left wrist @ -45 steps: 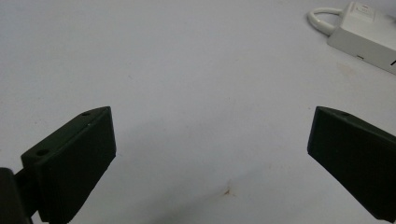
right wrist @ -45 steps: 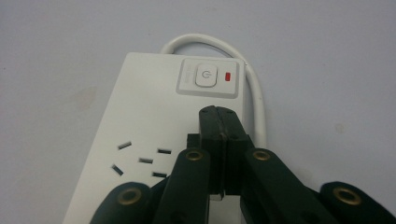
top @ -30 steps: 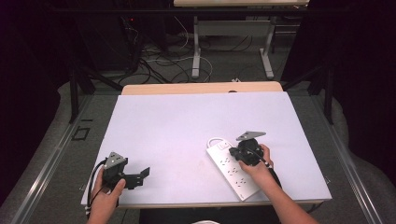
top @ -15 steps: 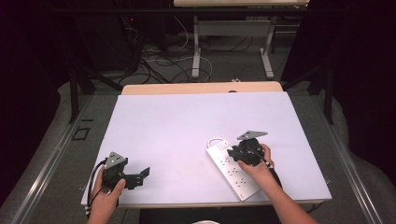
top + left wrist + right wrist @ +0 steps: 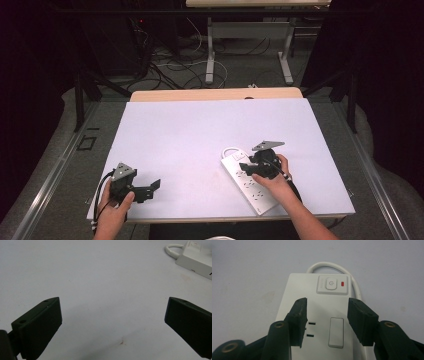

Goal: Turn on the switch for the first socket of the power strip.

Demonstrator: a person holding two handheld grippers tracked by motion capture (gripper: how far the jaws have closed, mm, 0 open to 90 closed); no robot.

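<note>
A big table [image 5: 200, 135] stands in the room. Its top is white and flat. A strip of light brown wood shows along its far edge. A white power strip [image 5: 248, 181] lies flat on the top, near the front and over to the right. It sits at a slant. At its far end it has a round power button [image 5: 331, 284] with a small red light [image 5: 342, 284] beside it. A white cord [image 5: 337, 265] curls out from that end and lies on the top too. A few faint brown marks [image 5: 122, 342] dot the white top.
</note>
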